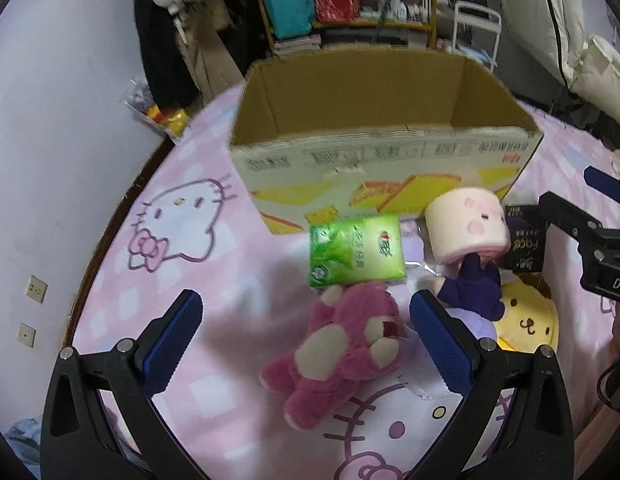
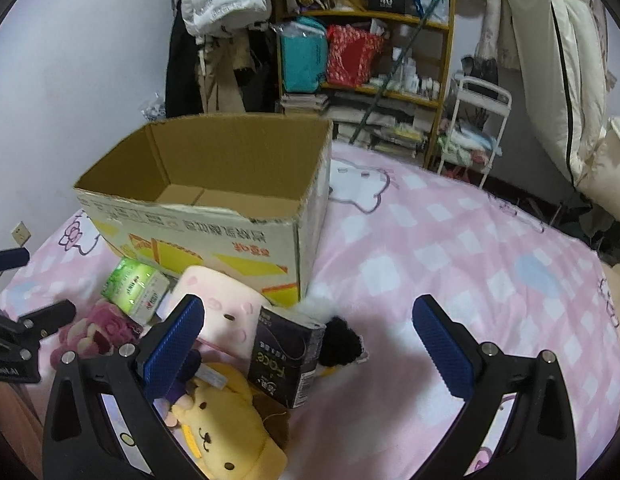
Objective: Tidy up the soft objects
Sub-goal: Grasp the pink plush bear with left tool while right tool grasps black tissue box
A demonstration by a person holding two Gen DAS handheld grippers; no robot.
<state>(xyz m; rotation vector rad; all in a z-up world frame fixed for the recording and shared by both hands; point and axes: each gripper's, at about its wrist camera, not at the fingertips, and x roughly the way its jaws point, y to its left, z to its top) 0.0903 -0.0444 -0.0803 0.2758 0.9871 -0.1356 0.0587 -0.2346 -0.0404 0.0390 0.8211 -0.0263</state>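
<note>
A pink plush bear (image 1: 342, 356) lies on the pink bed cover between the blue pads of my open left gripper (image 1: 305, 312), which hovers over it. Behind it lie a green tissue pack (image 1: 356, 256), a pale pink cylinder plush (image 1: 466, 226), a purple plush (image 1: 474, 284), a yellow dog plush (image 1: 526, 324) and a dark box (image 1: 524, 244). An open cardboard box (image 1: 374, 160) stands behind them. My right gripper (image 2: 307, 320) is open and empty above the dark box (image 2: 285, 360), the yellow plush (image 2: 225, 428) and the pink cylinder (image 2: 225, 308).
The bed cover (image 2: 450, 240) has a Hello Kitty print. The cardboard box (image 2: 213, 216) looks empty inside. A black pom-pom item (image 2: 342, 340) lies by the dark box. Shelves (image 2: 370, 64), hanging clothes and a white cart (image 2: 478, 128) stand behind the bed. The wall is at the left.
</note>
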